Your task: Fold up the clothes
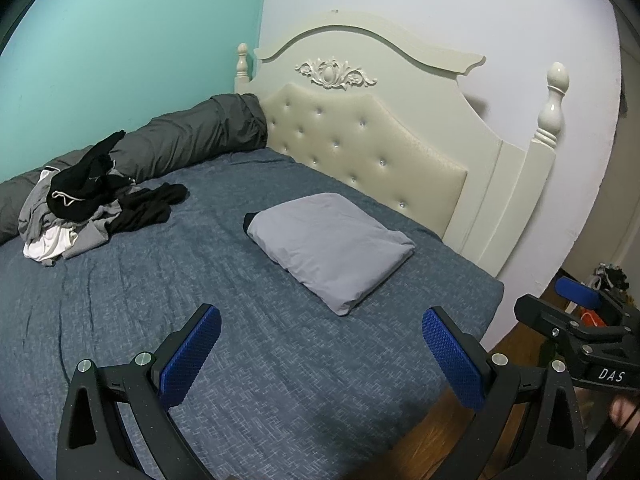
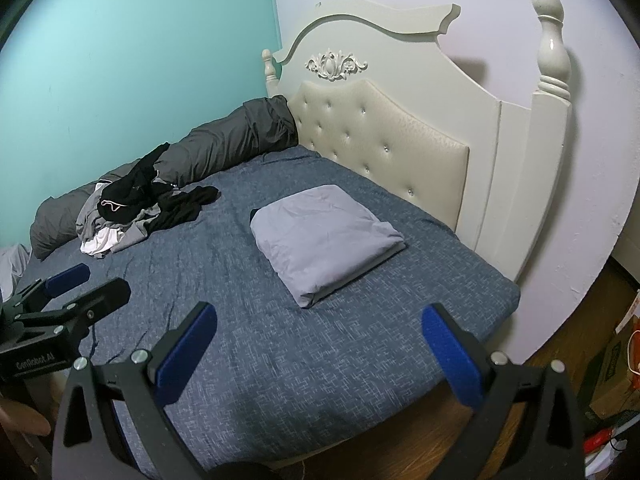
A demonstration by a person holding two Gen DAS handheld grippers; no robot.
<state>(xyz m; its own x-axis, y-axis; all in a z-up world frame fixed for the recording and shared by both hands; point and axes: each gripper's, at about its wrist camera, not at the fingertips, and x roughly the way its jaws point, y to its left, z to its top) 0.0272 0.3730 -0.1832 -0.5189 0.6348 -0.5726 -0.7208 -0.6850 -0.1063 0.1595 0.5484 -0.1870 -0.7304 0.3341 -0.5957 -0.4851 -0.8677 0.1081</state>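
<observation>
A heap of unfolded clothes [image 1: 84, 208] in black, grey and white lies at the far left of the bed [image 1: 160, 320], against a rolled dark grey duvet [image 1: 180, 140]. The same heap of clothes [image 2: 136, 212] shows in the right wrist view. A folded light grey garment [image 1: 332, 244] rests near the headboard, and the folded garment [image 2: 324, 240] shows in the right wrist view too. My left gripper [image 1: 322, 350] hovers open over the bed's near edge, holding nothing. My right gripper [image 2: 320, 350] is open and empty too, beside the left one.
A cream tufted headboard [image 1: 360, 140] with turned posts stands at the back. A teal wall runs along the bed's left side. Wooden floor [image 1: 432, 440] lies below the bed's near corner. Boxes and clutter [image 2: 616, 380] sit on the floor at right. The blue bed cover [image 2: 280, 360] is bare between the two garments.
</observation>
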